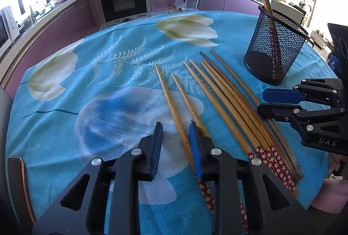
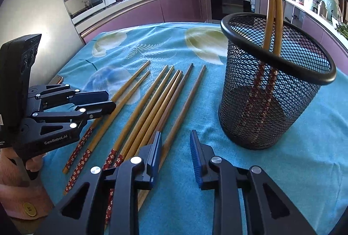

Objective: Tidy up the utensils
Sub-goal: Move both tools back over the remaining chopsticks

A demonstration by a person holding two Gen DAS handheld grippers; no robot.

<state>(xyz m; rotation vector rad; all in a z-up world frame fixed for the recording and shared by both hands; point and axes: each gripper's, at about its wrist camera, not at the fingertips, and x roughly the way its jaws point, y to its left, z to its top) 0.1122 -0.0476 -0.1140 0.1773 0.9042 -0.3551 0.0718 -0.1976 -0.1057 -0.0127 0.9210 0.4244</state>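
Eight chopsticks (image 1: 219, 102) lie side by side on the blue tabletop (image 1: 108, 82); two more stand in the mesh cup (image 2: 269, 91) near the far right edge; left tool (image 1: 176, 147) and right tool (image 2: 176, 158) hover open, gripping nothing; the cloth left of the chopsticks is free.

The chopsticks (image 2: 139, 117) look like smooth, lightly glossy wood — their handles wrapped in red flower-patterned finish. The holder (image 2: 269, 91) is black metal mesh with a smooth rim. The tablecloth (image 1: 113, 87) is soft matt printed cloth.
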